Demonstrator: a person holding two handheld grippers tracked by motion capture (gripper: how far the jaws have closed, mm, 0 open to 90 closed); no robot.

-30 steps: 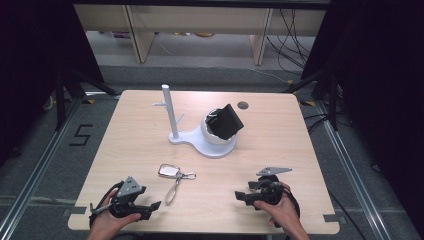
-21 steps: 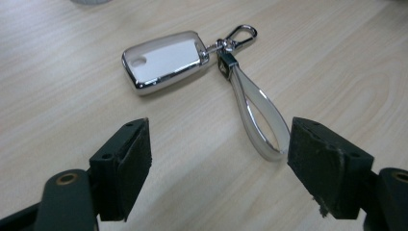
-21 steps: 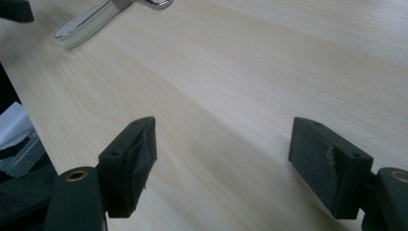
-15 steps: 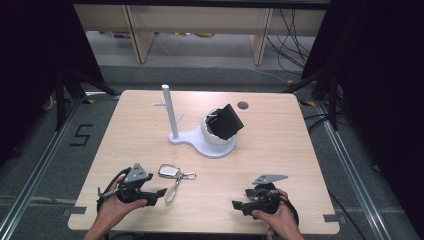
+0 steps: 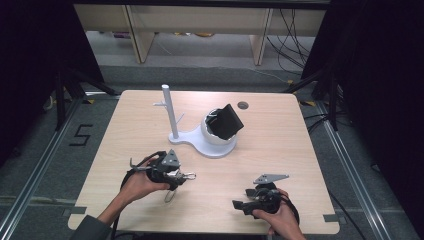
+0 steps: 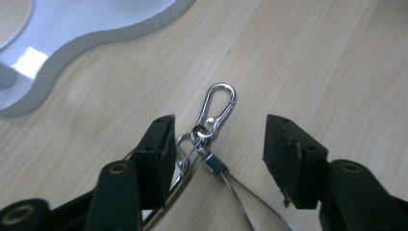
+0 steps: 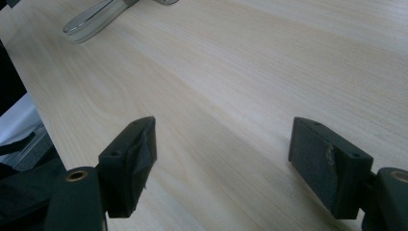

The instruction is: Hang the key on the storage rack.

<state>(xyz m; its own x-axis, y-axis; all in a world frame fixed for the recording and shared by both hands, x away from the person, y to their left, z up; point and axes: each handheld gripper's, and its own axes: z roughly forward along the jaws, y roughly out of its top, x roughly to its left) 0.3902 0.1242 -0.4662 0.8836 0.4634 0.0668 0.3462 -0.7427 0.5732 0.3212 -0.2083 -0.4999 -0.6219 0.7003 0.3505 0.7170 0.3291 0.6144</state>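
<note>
I see a pale wood-grain table [image 5: 300, 150], light beige with fine darker streaks. The stand [image 5: 200, 140] toward the far middle of the table is white, its base edge greyish, and it carries a black block [image 5: 227, 121]. My keyring clip [image 6: 216, 108] is shiny silver. Both the left gripper [image 6: 216, 144] and the right gripper [image 7: 221, 159] have matte black jaws; a small dark, possibly grey, disc [image 5: 243, 105] sits near the far edge.
</note>
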